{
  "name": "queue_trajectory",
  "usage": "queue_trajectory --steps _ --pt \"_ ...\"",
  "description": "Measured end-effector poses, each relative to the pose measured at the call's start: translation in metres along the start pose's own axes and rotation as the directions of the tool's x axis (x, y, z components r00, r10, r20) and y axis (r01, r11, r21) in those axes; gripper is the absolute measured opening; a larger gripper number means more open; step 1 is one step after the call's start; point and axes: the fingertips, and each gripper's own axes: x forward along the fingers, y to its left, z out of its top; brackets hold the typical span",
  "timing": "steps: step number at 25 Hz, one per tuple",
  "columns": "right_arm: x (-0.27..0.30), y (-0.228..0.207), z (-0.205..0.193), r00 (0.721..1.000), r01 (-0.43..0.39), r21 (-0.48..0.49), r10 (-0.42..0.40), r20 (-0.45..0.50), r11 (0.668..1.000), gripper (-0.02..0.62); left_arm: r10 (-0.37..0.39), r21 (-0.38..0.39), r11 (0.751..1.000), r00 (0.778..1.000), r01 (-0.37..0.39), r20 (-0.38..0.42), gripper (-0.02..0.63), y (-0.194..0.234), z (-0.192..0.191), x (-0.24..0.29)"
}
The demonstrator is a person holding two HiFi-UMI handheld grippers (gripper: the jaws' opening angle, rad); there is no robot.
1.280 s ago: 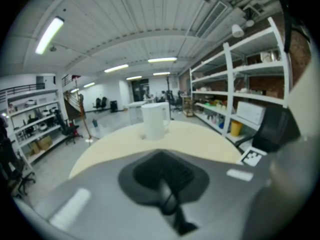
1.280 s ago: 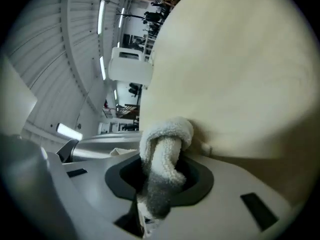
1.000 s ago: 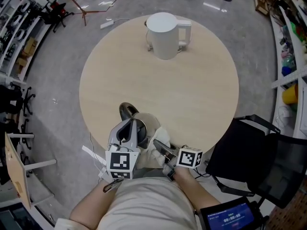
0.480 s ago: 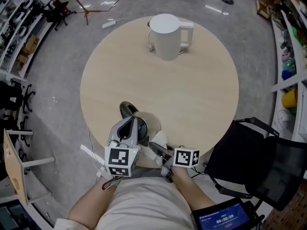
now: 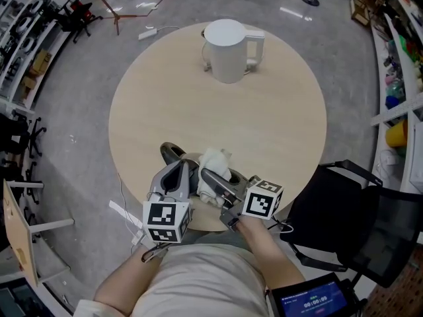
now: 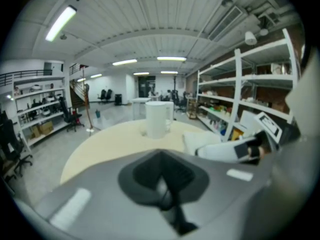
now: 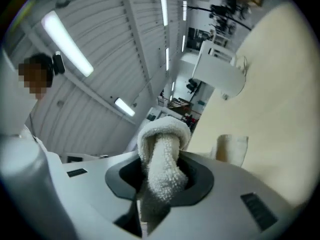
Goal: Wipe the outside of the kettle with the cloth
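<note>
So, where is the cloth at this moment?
In the head view, the white cloth is pinched in the right claw, at the near edge of the round table, just right of the left claw and far from the white kettle.

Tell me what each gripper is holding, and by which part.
The right gripper pinches the white cloth by a bunched fold that loops past its jaws. The left gripper holds nothing.
</note>
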Motion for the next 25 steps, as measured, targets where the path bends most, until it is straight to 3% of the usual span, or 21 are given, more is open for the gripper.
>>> queue_trajectory --steps 1,2,4,6,8,9,10,12,13,14,15,16,17,19,20,21,22,25 --pt "-0.001 -0.017 -0.002 0.999 0.048 0.022 -0.048 0.017 0.999 0.121 0.000 -0.002 1.000 1.000 0.000 0.001 -0.002 0.000 0.000 -0.001" --pt "-0.006 -0.048 -0.005 0.991 0.115 0.111 -0.121 0.050 0.987 0.122 0.001 -0.002 1.000 1.000 -0.001 0.003 -0.002 -0.001 0.000 -0.001" --pt "-0.023 -0.127 -0.020 0.949 0.282 0.308 -0.312 0.050 0.909 0.123 0.004 0.007 1.000 1.000 -0.004 0.008 -0.002 -0.003 0.001 -0.002" --pt "-0.036 -0.182 -0.040 0.885 0.458 0.298 -0.462 -0.061 0.837 0.121 0.003 0.015 1.000 1.000 -0.003 0.011 -0.002 -0.005 0.001 -0.002" --pt "-0.038 -0.187 -0.046 0.850 0.526 0.192 -0.507 -0.141 0.829 0.121 -0.002 0.010 1.000 1.000 0.002 0.011 -0.002 -0.006 -0.001 -0.002" --pt "-0.037 -0.173 -0.042 0.861 0.506 0.162 -0.485 -0.153 0.847 0.121 -0.002 0.001 1.000 1.000 0.002 0.011 -0.002 -0.005 -0.002 -0.002" --pt "-0.035 -0.148 -0.035 0.897 0.438 0.164 -0.419 -0.139 0.884 0.121 -0.001 -0.011 1.000 1.000 0.001 0.012 -0.002 -0.004 -0.003 -0.002" --pt "-0.030 -0.074 -0.016 0.984 0.180 0.233 -0.174 -0.044 0.956 0.121 0.003 -0.035 0.999 1.000 -0.002 0.014 -0.002 -0.001 -0.002 -0.003" --pt "-0.027 -0.035 -0.012 0.998 0.058 0.241 -0.057 -0.012 0.969 0.121 0.005 -0.040 0.999 1.000 -0.005 0.015 -0.002 0.001 -0.001 -0.003" --pt "-0.024 -0.003 -0.015 1.000 -0.008 0.202 0.014 -0.027 0.979 0.121 0.007 -0.039 0.999 1.000 -0.006 0.016 -0.002 0.002 0.000 -0.004" --pt "-0.019 0.019 -0.026 0.996 -0.017 0.112 0.027 -0.088 0.994 0.121 0.008 -0.037 0.999 1.000 -0.007 0.017 -0.002 0.003 0.000 -0.005" --pt "-0.015 0.031 -0.040 0.986 0.009 -0.023 -0.013 -0.167 1.000 0.121 0.006 -0.037 0.999 1.000 -0.006 0.016 -0.002 0.003 0.000 -0.005" --pt "-0.013 0.035 -0.053 0.970 0.045 -0.177 -0.085 -0.228 0.983 0.122 0.003 -0.039 0.999 1.000 -0.002 0.015 -0.002 0.003 0.000 -0.005" --pt "-0.014 0.031 -0.063 0.944 0.112 -0.420 -0.228 -0.238 0.901 0.121 -0.010 -0.031 0.999 1.000 0.010 0.011 -0.002 0.002 0.000 -0.006" --pt "-0.017 0.025 -0.062 0.939 0.148 -0.476 -0.274 -0.207 0.867 0.120 -0.015 -0.021 1.000 1.000 0.016 0.007 -0.002 0.001 0.000 -0.006" --pt "-0.021 0.020 -0.060 0.941 0.180 -0.488 -0.295 -0.169 0.854 0.120 -0.020 -0.012 1.000 1.000 0.020 0.002 -0.002 0.000 -0.001 -0.006" --pt "-0.024 0.014 -0.057 0.948 0.202 -0.460 -0.291 -0.131 0.865 0.121 -0.023 -0.009 1.000 1.000 0.023 -0.004 -0.002 0.000 -0.001 -0.007" --pt "-0.025 0.002 -0.041 0.969 0.224 -0.303 -0.244 -0.027 0.926 0.121 -0.044 -0.064 0.997 0.998 0.041 -0.039 -0.001 0.002 -0.004 -0.005"
